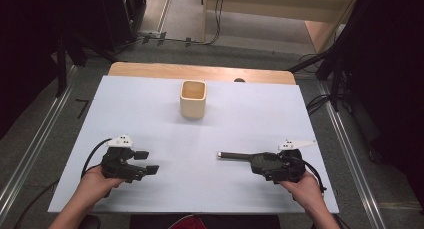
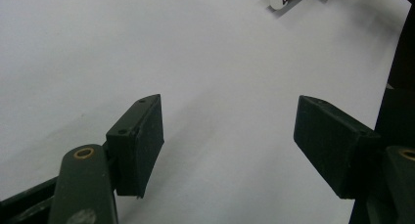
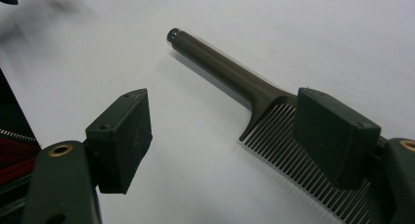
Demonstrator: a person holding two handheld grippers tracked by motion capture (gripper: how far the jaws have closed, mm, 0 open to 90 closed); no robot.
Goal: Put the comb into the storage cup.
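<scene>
left gripper point(image 1: 150, 161) near the front left corner of the white flat surface point(image 1: 150, 114), jaws wide apart, nothing between them. right gripper point(image 3: 222, 136) near the front right corner, jaws also wide apart, pressing on nothing. long brown plastic comb with a round handle point(image 3: 230, 72) lying flat on the surface near the front right, teeth end partly under one jaw of the right gripper, handle pointing toward the middle. square pale wooden cup point(image 1: 193, 99) upright near the back edge, well apart from both.
</scene>
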